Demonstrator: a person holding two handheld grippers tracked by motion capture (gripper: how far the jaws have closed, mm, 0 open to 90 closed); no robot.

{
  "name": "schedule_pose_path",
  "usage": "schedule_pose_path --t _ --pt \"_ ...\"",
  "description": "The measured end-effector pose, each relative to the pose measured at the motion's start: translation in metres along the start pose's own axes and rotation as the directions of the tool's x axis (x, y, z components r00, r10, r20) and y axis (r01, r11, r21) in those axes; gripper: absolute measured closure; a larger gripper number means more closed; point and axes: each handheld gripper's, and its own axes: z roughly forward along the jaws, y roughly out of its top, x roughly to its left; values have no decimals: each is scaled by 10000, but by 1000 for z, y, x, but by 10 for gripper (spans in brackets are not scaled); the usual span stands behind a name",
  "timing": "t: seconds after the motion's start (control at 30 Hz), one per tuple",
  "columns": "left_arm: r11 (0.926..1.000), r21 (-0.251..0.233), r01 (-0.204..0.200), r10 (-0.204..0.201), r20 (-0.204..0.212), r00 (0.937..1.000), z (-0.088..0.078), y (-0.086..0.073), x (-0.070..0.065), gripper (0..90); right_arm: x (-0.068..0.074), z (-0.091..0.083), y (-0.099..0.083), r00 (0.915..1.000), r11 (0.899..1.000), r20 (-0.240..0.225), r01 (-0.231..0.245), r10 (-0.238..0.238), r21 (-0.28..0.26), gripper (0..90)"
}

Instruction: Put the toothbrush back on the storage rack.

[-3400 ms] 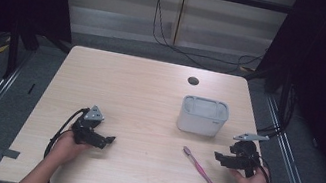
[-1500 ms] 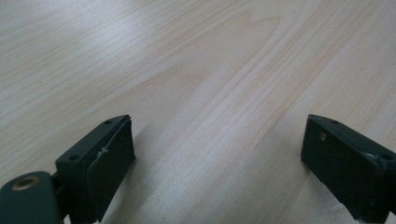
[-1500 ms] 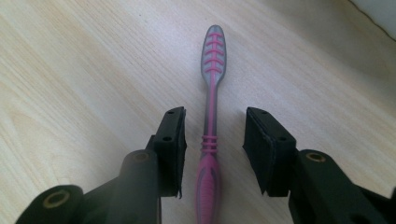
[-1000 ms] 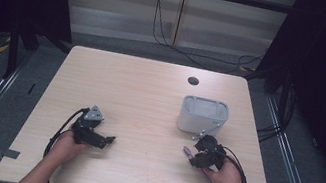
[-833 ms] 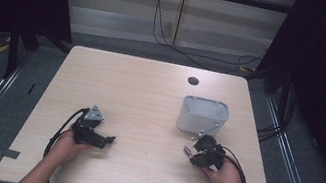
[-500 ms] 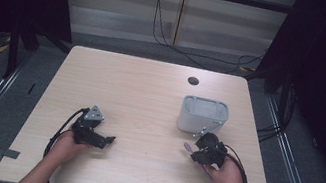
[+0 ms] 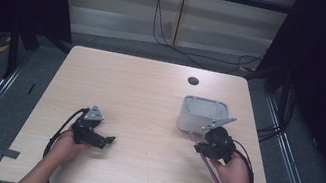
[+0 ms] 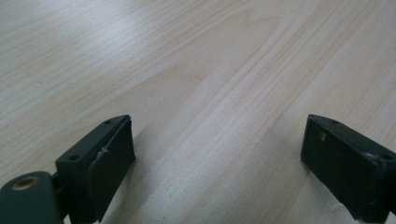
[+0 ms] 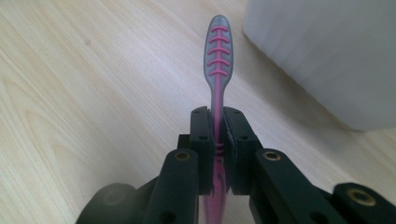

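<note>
Toothbrush (image 9: 217, 56) now inside right gripper (image 9: 218, 135)

Two hand-held grippers, one spread wide, one clamped.

The left gripper (image 7: 101, 137) sits low in the person's left hand (image 7: 70, 142), its jaws wide apart and level. The right gripper (image 7: 201, 148), held in the right hand (image 7: 232, 171), has its jaws pressed together on a pink toothbrush (image 9: 217, 65), whose head juts out ahead of the jaw tips.
</note>
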Motion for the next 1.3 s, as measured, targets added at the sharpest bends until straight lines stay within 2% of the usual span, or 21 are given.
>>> schedule_pose_path --t 0.07,0.2,0.23,0.3,0.37,0.5,0.67,0.7,0.73,0.77,1.2,1.3 --pt "10000 9 6 -6 6 10000 0 0 0 92 1 -3 2 10000 9994 4 70 -70 -331 836" --pt "10000 0 -5 5 -2 10000 0 0 0 92 1 -6 5 10000 9978 64 25 -21 -668 836" --pt "10000 5 -6 6 0 10000 0 0 0 92 0 -9 7 10000 9952 67 -58 65 -974 836" --pt "10000 3 -5 5 -2 10000 0 0 0 91 0 -10 8 10000 9936 72 -54 62 -1129 836" --pt "10000 6 -5 5 0 10000 0 0 0 91 -1 -15 9 9997 9882 100 -186 203 -1518 836" --pt "10000 5 -4 4 0 10000 0 0 0 92 -3 -19 10 9995 9827 102 -289 313 -1828 836" --pt "10000 2 -4 4 -1 10000 0 0 0 92 -8 -26 11 9984 9720 132 -507 552 -2295 836" --pt "10000 3 -9 9 -1 10000 0 0 0 92 -10 -28 11 9978 9658 109 -603 651 -2523 836" --pt "10000 3 -9 9 -1 10000 0 0 0 92 -10 -28 11 9978 9658 109 -603 651 -2523 836" --pt "10000 3 -6 6 1 10000 0 0 0 92 -12 -31 11 9971 9594 78 -704 753 -2732 836" --pt "10000 11 2 -2 6 10000 0 0 0 91 -15 -39 14 9952 9346 49 -904 981 -3440 836" --pt "10000 13 2 -2 12 10000 0 0 0 91 -16 -41 14 9948 9246 37 -928 1013 -3694 836"
